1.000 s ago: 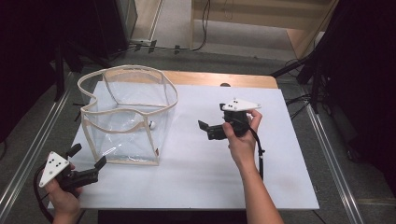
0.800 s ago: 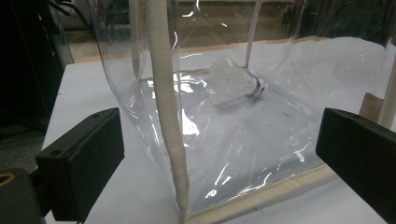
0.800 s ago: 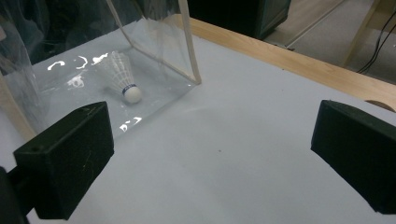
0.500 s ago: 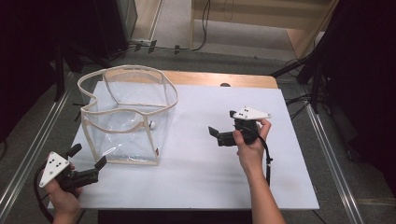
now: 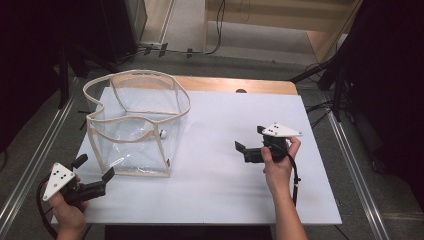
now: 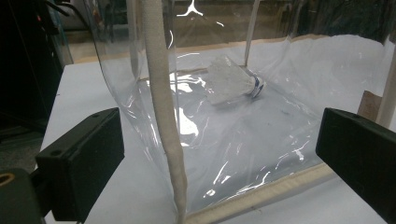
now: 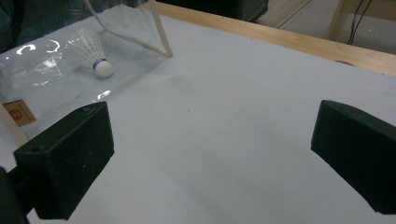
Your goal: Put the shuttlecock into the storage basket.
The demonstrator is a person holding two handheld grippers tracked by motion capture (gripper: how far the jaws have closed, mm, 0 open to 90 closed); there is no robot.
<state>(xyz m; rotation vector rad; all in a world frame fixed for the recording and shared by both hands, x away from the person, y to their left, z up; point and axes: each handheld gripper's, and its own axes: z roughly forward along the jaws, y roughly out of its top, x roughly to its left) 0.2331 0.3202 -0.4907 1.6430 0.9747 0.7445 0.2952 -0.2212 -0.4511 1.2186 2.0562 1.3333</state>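
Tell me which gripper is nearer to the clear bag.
Left. The left gripper sits open just off the clear bag's near corner, at its bottom trim, not touching. The right gripper, also open, is well off to the bag's side across bare white table.

No readable text anywhere; the small tan tag [image 7: 17,112] on the clear bag [image 5: 135,127] bears an orange mark too blurred to read

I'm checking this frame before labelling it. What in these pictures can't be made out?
- Shuttlecock, high view: too small, veiled by the clear bag; a white speck.
- Small tag on the bag, right gripper view: print too blurred to read.
- Left gripper, high view: its cable is cut off by the bottom edge.
- Bag's rim, left gripper view: cut off by the top edge.
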